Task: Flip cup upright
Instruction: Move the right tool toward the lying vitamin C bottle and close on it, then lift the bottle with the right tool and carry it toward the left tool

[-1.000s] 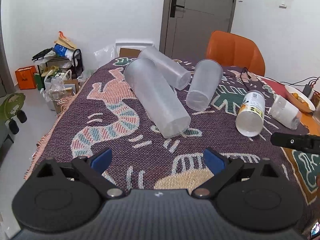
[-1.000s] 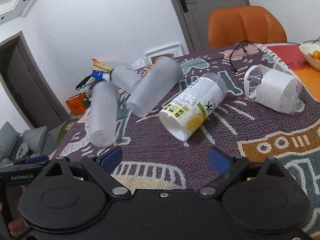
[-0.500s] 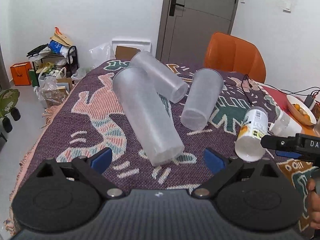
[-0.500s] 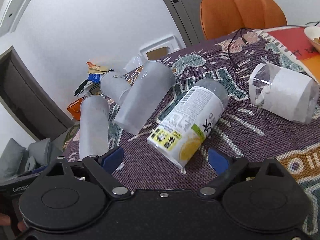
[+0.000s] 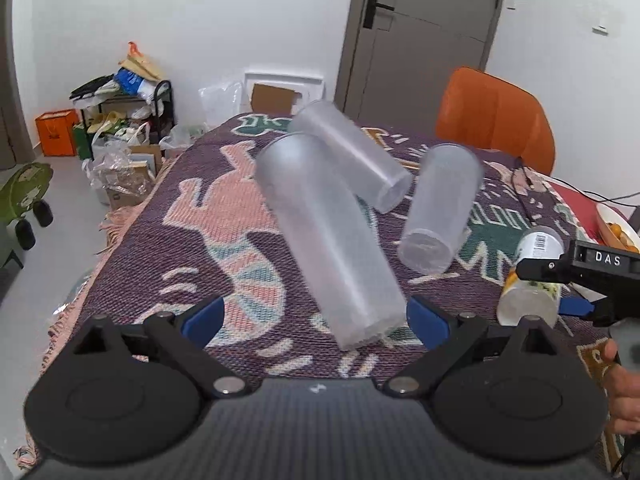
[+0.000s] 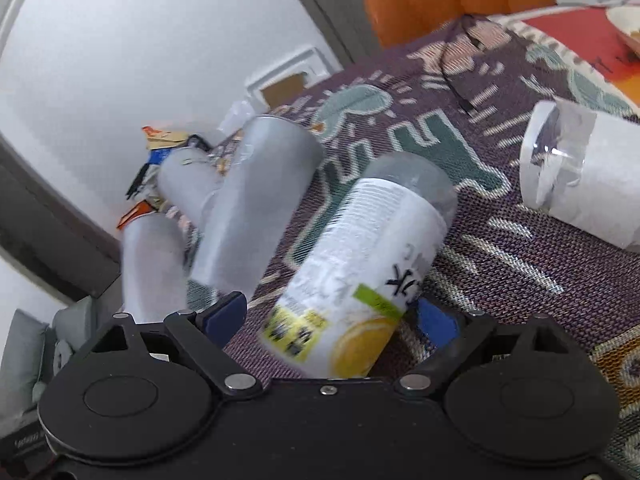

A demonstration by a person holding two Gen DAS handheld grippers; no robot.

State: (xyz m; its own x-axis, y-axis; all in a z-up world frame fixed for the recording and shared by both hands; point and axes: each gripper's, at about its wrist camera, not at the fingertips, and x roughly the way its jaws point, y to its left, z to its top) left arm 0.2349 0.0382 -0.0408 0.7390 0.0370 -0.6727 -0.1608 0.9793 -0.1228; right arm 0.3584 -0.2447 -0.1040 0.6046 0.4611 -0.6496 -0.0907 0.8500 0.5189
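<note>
Several cups lie on their sides on the patterned cloth (image 5: 224, 216). A long frosted cup (image 5: 328, 236) lies nearest my left gripper (image 5: 316, 316), its near end between the open blue fingertips (image 5: 202, 316). Two more frosted cups (image 5: 356, 160) (image 5: 440, 208) lie behind it. A cup with a lemon label (image 6: 360, 276) lies with its near end between the open fingers of my right gripper (image 6: 332, 320); it also shows in the left wrist view (image 5: 532, 276). The right gripper (image 5: 576, 280) shows at the right edge there.
A clear cup with a white sleeve (image 6: 588, 184) lies to the right. An orange chair (image 5: 496, 120) stands behind the table, with a black cable (image 6: 456, 80) near it. A bowl of fruit (image 5: 616, 228) sits at the right edge. Bags and boxes (image 5: 120, 140) clutter the floor on the left.
Both grippers have moved forward. The long frosted cup now reaches between my left fingers, and the lemon-label cup now reaches between my right fingers. The cups have not moved.
</note>
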